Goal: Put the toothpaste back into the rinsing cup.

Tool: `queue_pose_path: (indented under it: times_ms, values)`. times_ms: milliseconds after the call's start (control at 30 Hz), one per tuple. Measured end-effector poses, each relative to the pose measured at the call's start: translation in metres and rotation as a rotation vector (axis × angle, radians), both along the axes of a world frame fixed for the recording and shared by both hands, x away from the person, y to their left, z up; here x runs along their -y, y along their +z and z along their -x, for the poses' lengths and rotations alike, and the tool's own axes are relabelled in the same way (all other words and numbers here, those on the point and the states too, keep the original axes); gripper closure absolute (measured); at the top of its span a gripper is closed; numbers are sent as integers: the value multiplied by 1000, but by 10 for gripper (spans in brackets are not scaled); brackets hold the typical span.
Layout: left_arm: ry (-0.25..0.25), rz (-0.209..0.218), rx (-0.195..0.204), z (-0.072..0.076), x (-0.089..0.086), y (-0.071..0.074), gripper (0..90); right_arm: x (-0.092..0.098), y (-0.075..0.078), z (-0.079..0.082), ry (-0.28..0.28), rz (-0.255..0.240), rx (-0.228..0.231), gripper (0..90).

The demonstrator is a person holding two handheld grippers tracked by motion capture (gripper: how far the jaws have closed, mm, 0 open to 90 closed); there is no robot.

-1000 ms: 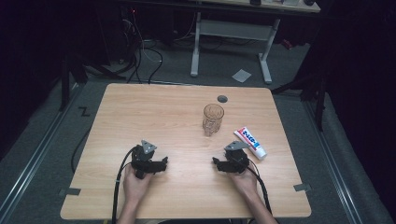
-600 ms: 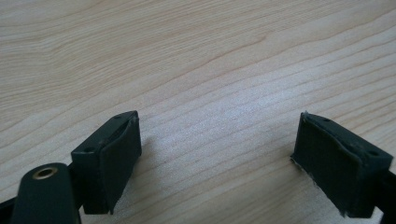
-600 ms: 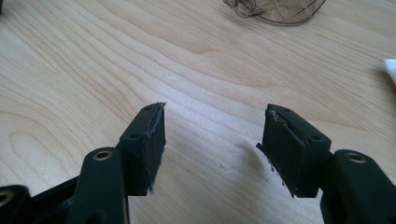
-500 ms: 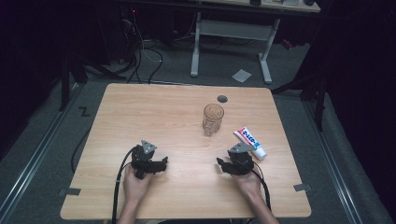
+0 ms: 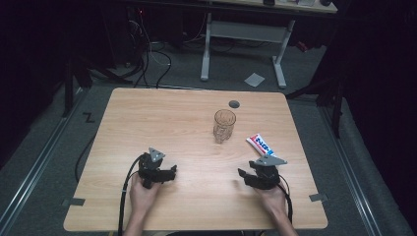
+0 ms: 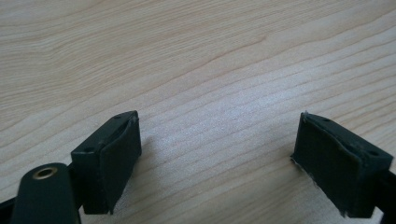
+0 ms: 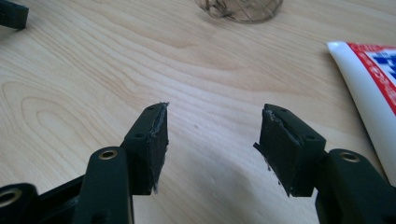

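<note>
The step in hand looks like the approach to the toothpaste tube (image 5: 261, 144), which lies flat on the tabletop (image 5: 162, 118) just beyond the right claw (image 5: 244, 174) and right of the glass tumbler (image 5: 224, 126). The right claw's jaws have just been closing partway, yet stand apart with nothing between them. The left claw (image 6: 215, 154) rests wide apart, empty. Next: swing right and straddle the tube.

One glass tumbler (image 5: 224, 125), one toothpaste tube (image 5: 260, 144), two claws, perhaps one table grommet (image 5: 234, 103)
</note>
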State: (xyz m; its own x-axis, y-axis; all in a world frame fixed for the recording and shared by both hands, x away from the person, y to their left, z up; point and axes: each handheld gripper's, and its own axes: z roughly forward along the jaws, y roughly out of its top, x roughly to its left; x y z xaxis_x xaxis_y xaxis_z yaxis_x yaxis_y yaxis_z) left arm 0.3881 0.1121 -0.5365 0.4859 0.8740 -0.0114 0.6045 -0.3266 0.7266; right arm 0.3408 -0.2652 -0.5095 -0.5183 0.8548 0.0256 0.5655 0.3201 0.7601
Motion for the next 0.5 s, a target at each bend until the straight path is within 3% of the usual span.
queue_pose_path:
  times_ms: [233,267,500]
  values:
    - [0,-2,0,0,0,0,152,16,3,10,-27,-6,0,425]
    - [0,-2,0,0,0,0,152,21,5,13,-29,-29,3,425]
    - [1,-1,0,0,0,0,152,37,14,21,-64,-57,38,425]
